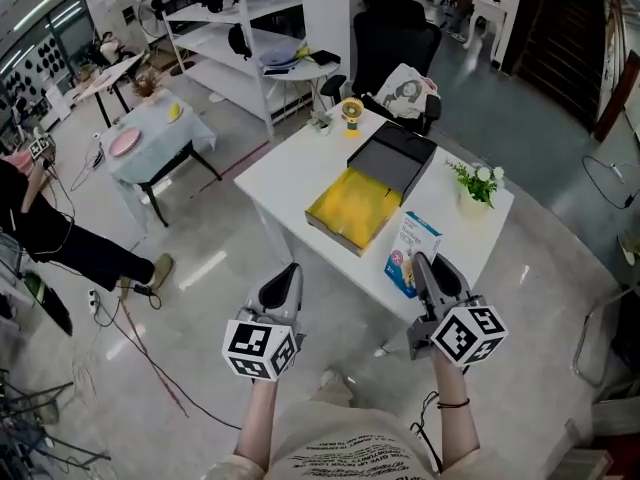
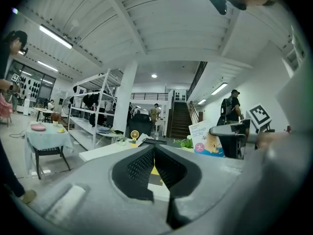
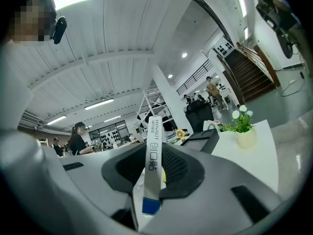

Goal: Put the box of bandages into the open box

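**At the bench, bandage box in hand.** You stand at the near edge of the white bench point(image 1: 290, 173). The bandage box point(image 1: 407, 248) is clamped edge-on in your right claw point(image 1: 428, 268), with the pads pressing on its two broad faces. It stands upright over the bench's near right side, just beside the open box point(image 1: 352, 208) and outside its rim. Whether it is clear of the surface cannot be told. Your left claw point(image 1: 286, 278) hangs off the bench's near side, pinched together on nothing.

The step in hand looks like the carry: the grasp is made and the drop is not yet done. The next move likely calls for raising the bandage box above the rim and swinging it left and forward over the yellow lining. You would then lower it before letting go. It is a thin carton gripped by its faces, so it may twist if you rush.

The open box lies at the bench's middle, with its black lid point(image 1: 392, 158) just behind it. A potted plant point(image 1: 476, 186) stands at the right edge, well apart from that route. A small yellow fan point(image 1: 352, 113) sits at the far edge. Beyond the bench are a black chair point(image 1: 395, 33), white shelving point(image 1: 225, 28), a cloth-covered side table point(image 1: 150, 133) and a stair point(image 1: 565, 28). A person in black point(image 1: 40, 228) is at far left on the glossy floor point(image 1: 200, 298).
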A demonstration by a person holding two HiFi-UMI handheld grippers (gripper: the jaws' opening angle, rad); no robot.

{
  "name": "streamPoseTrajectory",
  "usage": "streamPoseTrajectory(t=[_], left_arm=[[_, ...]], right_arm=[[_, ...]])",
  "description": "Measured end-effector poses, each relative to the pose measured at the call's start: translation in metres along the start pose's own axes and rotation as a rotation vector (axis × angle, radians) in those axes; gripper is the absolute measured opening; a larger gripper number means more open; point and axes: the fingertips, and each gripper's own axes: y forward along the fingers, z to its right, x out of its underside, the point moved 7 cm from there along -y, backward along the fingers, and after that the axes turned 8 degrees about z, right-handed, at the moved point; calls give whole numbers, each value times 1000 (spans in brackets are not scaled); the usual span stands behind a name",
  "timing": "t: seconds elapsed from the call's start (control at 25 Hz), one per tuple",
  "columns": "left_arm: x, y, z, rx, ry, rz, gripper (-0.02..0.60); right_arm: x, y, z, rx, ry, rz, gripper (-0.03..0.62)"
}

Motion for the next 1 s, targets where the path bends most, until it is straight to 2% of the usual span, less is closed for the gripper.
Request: streamPoseTrajectory(t=[0.28, 0.64, 1.0], left_arm=[[5, 19, -30, 30, -8, -10, 21], [20, 34, -57, 24, -47, -46, 23], [33, 98, -93, 49, -68, -71, 21]], right_arm=[[11, 32, -2, 40, 38, 7, 92], [29, 59, 4, 92, 100, -23, 92], [41, 118, 28, 121, 168, -20, 92]])
